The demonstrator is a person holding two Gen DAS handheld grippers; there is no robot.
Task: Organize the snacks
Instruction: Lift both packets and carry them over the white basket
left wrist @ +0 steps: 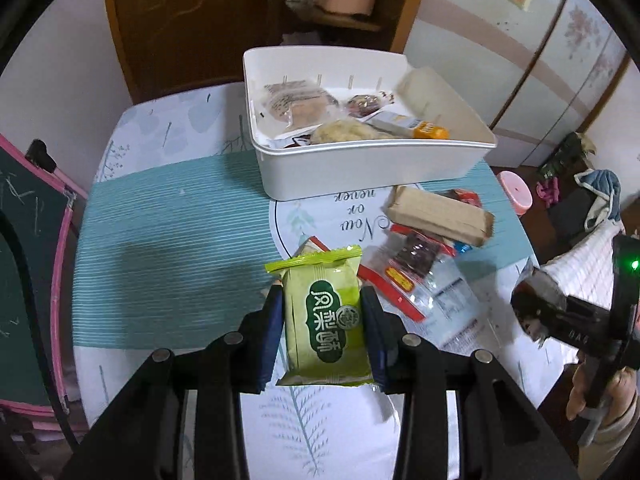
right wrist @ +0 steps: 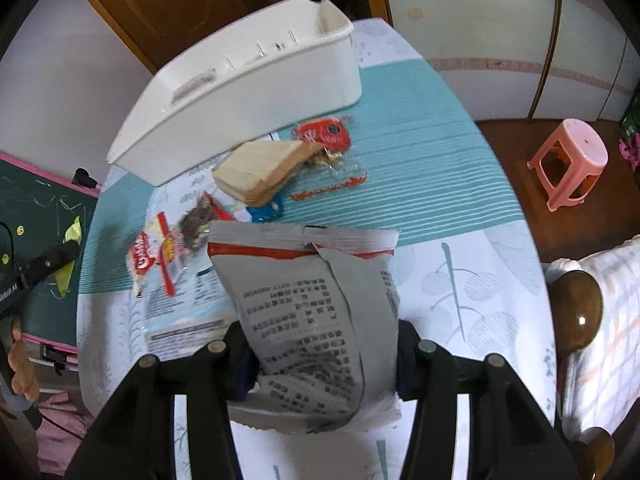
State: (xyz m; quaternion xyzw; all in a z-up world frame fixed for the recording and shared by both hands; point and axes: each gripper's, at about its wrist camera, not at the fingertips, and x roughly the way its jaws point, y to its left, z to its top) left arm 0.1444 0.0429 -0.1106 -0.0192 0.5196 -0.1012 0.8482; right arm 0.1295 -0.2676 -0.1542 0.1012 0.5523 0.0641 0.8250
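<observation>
Seven items appear, listed from largest to smallest.

1. Round table under a white cloth printed with pale leaves and a teal striped band; it carries everything below.
2. White rectangular plastic bin, standing on the far part of the table. Several wrapped snacks lie inside it, among them a clear-wrapped brown cake and an orange-ended packet. In the right wrist view the bin lies beyond the loose snacks.
3. Grey foil snack bag with a red stripe and black printed text, creased and pinched between the two fingers of the right gripper, which is closed on it just above the table's near edge.
4. Clear plastic snack bag with red bands and dark contents, lying flat on the cloth in front of the bin; in the right wrist view it sits left of the grey bag.
5. Tan paper-wrapped oblong packet, resting on other wrappers between the bin and the clear bag.
6. Green pineapple-cake packet with a dark green label, clamped upright by its sides in the left gripper and held above the table, short of the bin.
7. Red round-labelled snack pouch, just beside the tan packet and near the bin's front wall.
</observation>
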